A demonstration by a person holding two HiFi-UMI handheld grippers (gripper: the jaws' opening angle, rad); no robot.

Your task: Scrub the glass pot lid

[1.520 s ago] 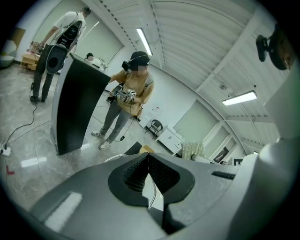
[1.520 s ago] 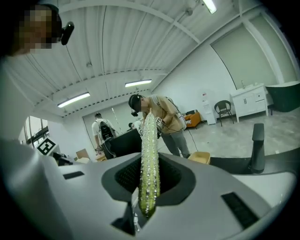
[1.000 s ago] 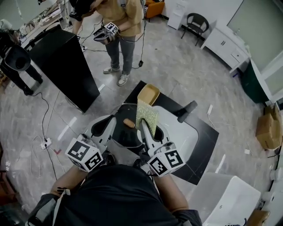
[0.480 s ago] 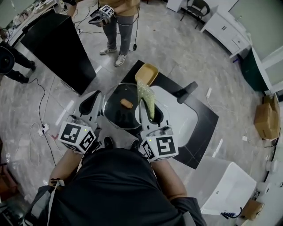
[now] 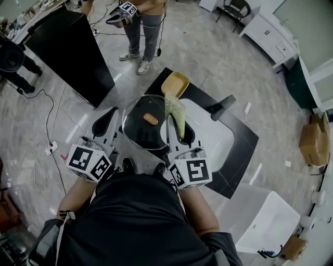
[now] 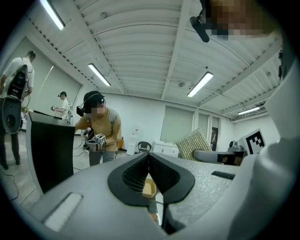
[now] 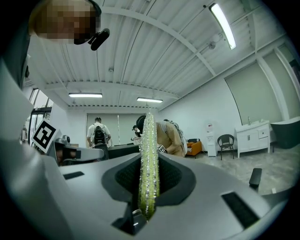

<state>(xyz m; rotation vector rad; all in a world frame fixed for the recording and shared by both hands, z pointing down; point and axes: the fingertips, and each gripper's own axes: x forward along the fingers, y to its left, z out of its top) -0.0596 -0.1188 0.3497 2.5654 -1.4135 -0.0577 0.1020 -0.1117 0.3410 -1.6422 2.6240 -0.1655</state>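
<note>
**A:** Any containers, and what's in them?

**B:** One yellow bowl (image 5: 175, 83) sits at the far edge of the black table (image 5: 244, 150). Only its bare yellow inside shows. Just right of it lies one white tray (image 5: 213, 145), and a dark handle (image 5: 221, 107) pokes out past the tray's far corner.

**A:** Where's the lid?

**B:** There's one glass lid (image 5: 140, 132) with one brown knob (image 5: 151, 119) at its middle, held up over the near-left part of the table. The left gripper (image 6: 149, 159) has its fingers pinched narrow on the lid's left rim. The fingers of the right gripper (image 7: 149, 161) are clamped on one green glittery scrub pad (image 5: 176, 115). The pad stands up by the lid's right rim, but I can't tell if it touches the glass.

**A:** What's different from before?

**B:** A second ago the lid sat lower in the head view, closer to the body, and looked darker. Now it's farther out and its round outline is clear. The pad's top now overlaps the bowl's near rim. Half a second ago things looked much as they do now.

**A:** What's the count?

**B:** Two grippers, one lid, one pad, one bowl and one tray. One more person (image 5: 143, 21) stands beyond the table holding another gripper (image 5: 124, 11).
</note>
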